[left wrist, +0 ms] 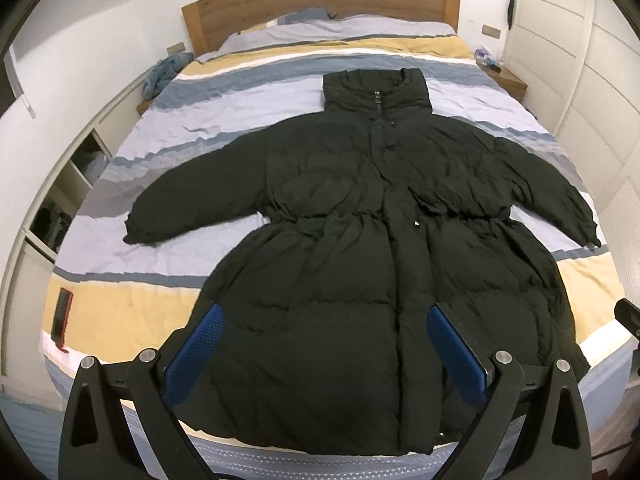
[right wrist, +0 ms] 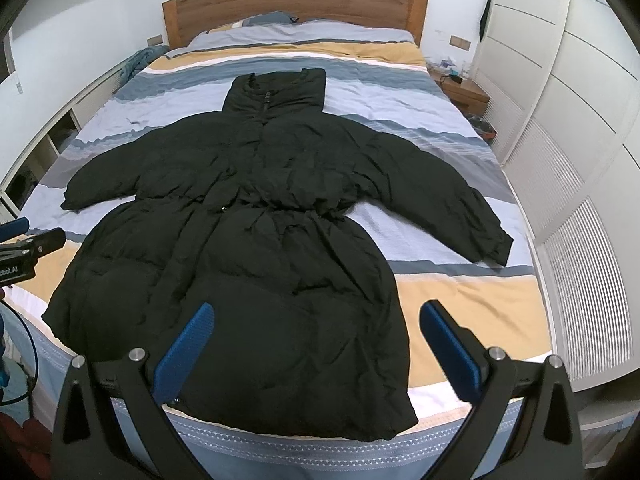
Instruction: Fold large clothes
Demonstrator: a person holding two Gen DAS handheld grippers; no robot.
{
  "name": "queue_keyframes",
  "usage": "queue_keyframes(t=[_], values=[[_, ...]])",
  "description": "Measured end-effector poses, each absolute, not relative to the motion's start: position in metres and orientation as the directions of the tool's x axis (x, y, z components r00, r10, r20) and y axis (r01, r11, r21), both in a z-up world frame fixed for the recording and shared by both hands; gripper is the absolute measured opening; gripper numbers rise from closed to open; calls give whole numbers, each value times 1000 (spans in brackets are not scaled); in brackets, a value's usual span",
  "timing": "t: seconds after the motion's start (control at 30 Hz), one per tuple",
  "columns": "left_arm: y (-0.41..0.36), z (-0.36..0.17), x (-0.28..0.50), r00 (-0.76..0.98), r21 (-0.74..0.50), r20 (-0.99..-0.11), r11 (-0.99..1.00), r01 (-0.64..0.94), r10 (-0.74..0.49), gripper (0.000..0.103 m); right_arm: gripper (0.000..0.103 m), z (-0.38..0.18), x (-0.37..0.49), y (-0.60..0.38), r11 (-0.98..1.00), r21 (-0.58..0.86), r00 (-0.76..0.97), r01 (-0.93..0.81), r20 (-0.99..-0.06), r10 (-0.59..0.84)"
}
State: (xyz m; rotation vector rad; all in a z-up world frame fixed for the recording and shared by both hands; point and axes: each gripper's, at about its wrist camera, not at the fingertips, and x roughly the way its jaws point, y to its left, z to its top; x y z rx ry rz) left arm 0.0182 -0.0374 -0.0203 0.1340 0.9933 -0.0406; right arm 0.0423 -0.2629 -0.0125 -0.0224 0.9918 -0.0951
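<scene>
I see the black puffer coat (left wrist: pixel 360 248) lying flat on the bed (left wrist: pixel 132 312), front side up, zipped, collar toward the wooden headboard (left wrist: pixel 320 4) and hem at the foot edge near me. Both sleeves are spread out to the sides. No fold is made yet, I think.

My left claw (left wrist: pixel 324 348) is wide open and holds nothing; it hovers above the hem approx. at the middle of the coat. My right claw (right wrist: pixel 316 348) is also wide open and empty, above the hem corner on the right side of the coat.

What can go wrong from here:
- The coat is thick and slippery w/ a lot of air inside, so a pinch may take only the top layer and the back layer stays on the bed.
- The hem hangs a bit over the foot edge, so a pull toward me may drag the whole coat off.
- A folded sleeve can spring back open, bc the filling pushes.
- A phone-like object (left wrist: pixel 62 316) lies on the bed at the left side; a swinging sleeve could knock it.
</scene>
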Motion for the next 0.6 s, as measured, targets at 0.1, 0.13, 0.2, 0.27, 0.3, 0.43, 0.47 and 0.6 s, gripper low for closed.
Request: queue_keyframes(t=[0.1, 0.13, 0.2, 0.27, 0.3, 0.43, 0.47, 0.6], values=[[-41, -21, 19, 549, 104, -835, 990, 100, 32, 100, 103, -13, 45, -262, 996, -62, 539, 62, -838, -86], [-41, -22, 19, 547, 99, -837, 990, 102, 28, 100, 103, -14, 45, -263, 996, -61, 537, 61, -839, -84], [-41, -24, 20, 541, 91, -841, 991, 103, 20, 100, 103, -17, 48, -260, 997, -60, 528, 54, -846, -80], [-40, -26, 22, 539, 88, -842, 991, 100, 20, 100, 103, -20, 51, -259, 997, -59, 524, 51, -848, -77], [-41, -27, 24, 536, 87, -844, 991, 100, 20, 100, 103, -22, 54, -259, 997, -52, 522, 54, -850, -72], [-43, -32, 33, 520, 65, -854, 992, 112, -3, 100, 103, -29, 62, -268, 996, -27, 522, 90, -850, -70], [-45, -32, 37, 519, 65, -855, 991, 119, -6, 100, 103, -30, 62, -270, 995, -23, 521, 98, -851, -71], [-55, -34, 50, 514, 55, -857, 989, 137, -23, 100, 103, -39, 73, -292, 987, 18, 524, 159, -849, -69]])
